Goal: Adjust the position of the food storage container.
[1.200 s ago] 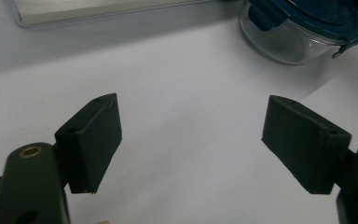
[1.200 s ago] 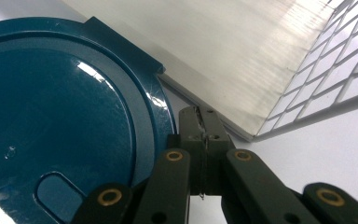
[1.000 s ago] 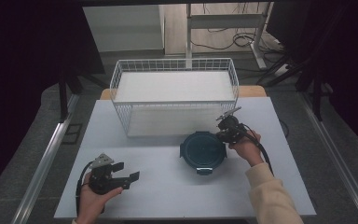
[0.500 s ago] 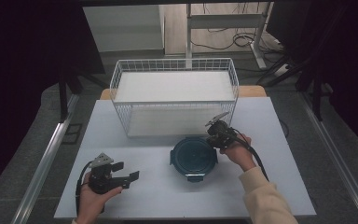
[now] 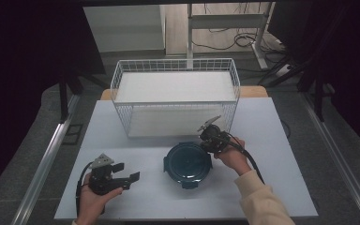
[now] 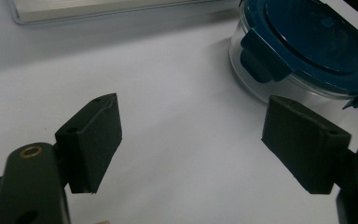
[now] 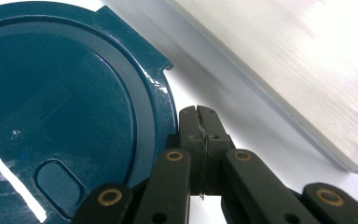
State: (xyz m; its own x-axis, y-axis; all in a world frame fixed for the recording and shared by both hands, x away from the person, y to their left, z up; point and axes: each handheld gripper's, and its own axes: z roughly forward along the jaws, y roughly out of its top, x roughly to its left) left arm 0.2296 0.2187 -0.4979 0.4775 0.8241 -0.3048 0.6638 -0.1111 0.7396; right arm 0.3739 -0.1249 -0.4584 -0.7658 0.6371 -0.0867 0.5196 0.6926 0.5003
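A round glass container with a dark teal clip lid (image 5: 187,161) stands on the white table (image 5: 272,187), just in front of the wire basket. My right gripper (image 5: 207,142) is shut with nothing seen between its jaws. Its tips (image 7: 198,113) rest against the right rim of the lid (image 7: 70,107). My left gripper (image 5: 127,171) is held low at the front left, open and empty. It points toward the container (image 6: 307,56), which sits beyond the wide-apart pads (image 6: 98,135) of my left gripper (image 6: 193,121).
A white wire basket (image 5: 176,62) with a pale liner stands at the back middle of the table; its lower edge (image 7: 284,70) runs close past the right gripper. Cables trail from both grippers. Dark floor and metal rails flank the table.
The right gripper has moved left and toward the front, and the container has slid the same way with it, from right of centre to the middle. The left gripper has stayed put.
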